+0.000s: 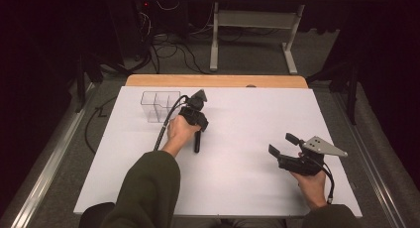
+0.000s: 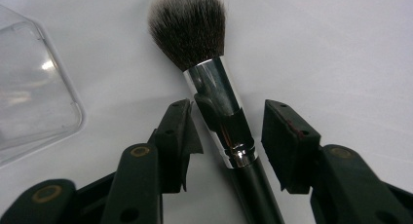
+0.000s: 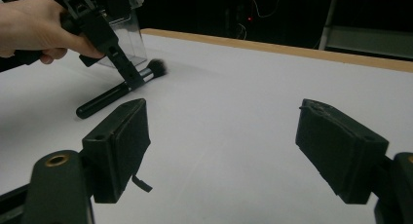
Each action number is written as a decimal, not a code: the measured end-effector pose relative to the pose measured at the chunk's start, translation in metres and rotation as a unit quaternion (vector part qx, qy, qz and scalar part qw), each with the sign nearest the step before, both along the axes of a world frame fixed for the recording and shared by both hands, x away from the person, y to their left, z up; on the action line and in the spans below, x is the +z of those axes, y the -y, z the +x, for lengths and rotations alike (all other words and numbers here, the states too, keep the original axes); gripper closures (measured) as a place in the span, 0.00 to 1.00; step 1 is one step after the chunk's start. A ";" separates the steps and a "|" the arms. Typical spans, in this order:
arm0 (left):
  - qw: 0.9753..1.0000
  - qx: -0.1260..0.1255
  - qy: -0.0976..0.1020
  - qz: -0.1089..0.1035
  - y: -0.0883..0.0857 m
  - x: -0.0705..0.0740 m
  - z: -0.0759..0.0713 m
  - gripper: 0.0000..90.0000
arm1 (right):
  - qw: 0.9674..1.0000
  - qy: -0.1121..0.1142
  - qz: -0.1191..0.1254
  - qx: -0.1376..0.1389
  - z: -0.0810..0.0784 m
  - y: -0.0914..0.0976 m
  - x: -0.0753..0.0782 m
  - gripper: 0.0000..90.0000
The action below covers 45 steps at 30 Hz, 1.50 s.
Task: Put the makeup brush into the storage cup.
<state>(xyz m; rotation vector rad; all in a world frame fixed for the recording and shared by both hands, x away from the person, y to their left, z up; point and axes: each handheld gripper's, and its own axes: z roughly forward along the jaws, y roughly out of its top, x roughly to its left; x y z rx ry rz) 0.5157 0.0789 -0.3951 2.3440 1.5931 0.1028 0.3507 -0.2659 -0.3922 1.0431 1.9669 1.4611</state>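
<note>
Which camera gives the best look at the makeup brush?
The left gripper view: the makeup brush appears close up, bristles and silver collar sharp. The right gripper view shows it small and distant; the high view shows just its dark handle.

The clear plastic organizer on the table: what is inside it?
The clear organizer has dividers and its compartments look empty. The makeup brush lies outside on the table. The left gripper partly hides its near corner.

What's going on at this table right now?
A person holds a gripper in each hand over a white table. The left gripper is lowered over a makeup brush lying flat, its jaws either side of the silver collar; one pad looks close to touching, the other is apart, so the brush is not yet gripped. A clear organiser stands just beyond. The right gripper waits open, off to the side, holding nothing.
</note>
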 end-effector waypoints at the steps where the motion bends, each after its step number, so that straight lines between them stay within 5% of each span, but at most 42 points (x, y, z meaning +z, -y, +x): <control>1: 1.000 0.000 0.000 0.001 0.000 -0.001 0.000 0.61 | 1.000 -0.002 0.001 -0.001 0.000 0.000 0.000 0.24; 24: 1.000 0.000 0.003 0.007 0.001 -0.002 0.001 0.71 | 1.000 0.000 -0.003 0.000 0.000 -0.001 0.000 0.24; 45: 0.999 -0.035 0.018 0.024 -0.001 0.000 0.000 0.78 | 1.000 0.002 -0.005 -0.001 -0.001 -0.002 0.000 0.25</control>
